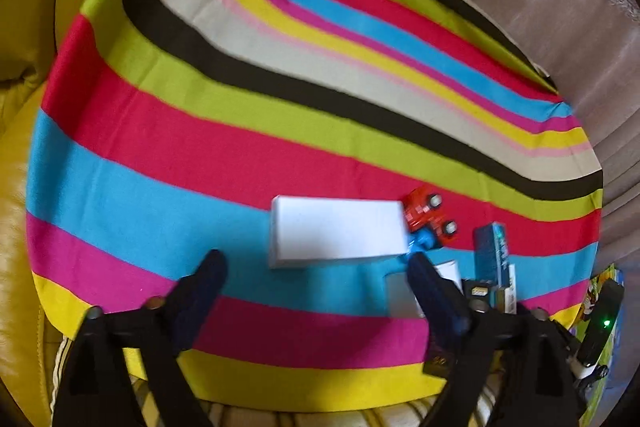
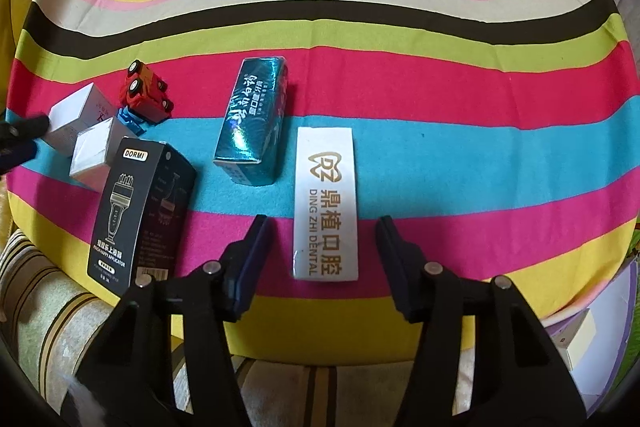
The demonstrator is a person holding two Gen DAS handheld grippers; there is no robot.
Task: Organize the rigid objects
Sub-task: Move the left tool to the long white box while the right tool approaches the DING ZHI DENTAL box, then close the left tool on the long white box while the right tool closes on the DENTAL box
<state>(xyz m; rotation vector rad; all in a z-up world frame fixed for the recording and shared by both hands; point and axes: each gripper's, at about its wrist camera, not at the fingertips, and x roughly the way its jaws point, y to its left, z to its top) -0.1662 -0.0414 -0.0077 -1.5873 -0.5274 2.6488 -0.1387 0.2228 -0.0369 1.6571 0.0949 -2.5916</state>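
The right gripper [image 2: 322,227] hangs over the near part of the striped cloth [image 2: 320,39] with its jaws spread either side of the near end of the white dental box [image 2: 325,203], which lies flat and lengthwise; the pads do not appear to press on it. If the jaws close off-centre, the slim box could swivel on the cloth or slide left into the teal box [image 2: 254,123] lying just beside it. The left gripper [image 1: 316,259] has its jaws spread wide and holds nothing; a large white box [image 1: 336,231] lies just beyond them, with the red toy car [image 1: 428,217] tipped on its side touching that box's right end. A careless push there could roll the car or shove it into the blue brick [image 2: 130,117] at its near side. Further left in the right wrist view, a small silver box [image 2: 94,157] sits against the black applicator box [image 2: 140,211], which reaches near the cloth's edge and might be nudged off. No tray, bin or other container is visible, so where things should end up is unclear.
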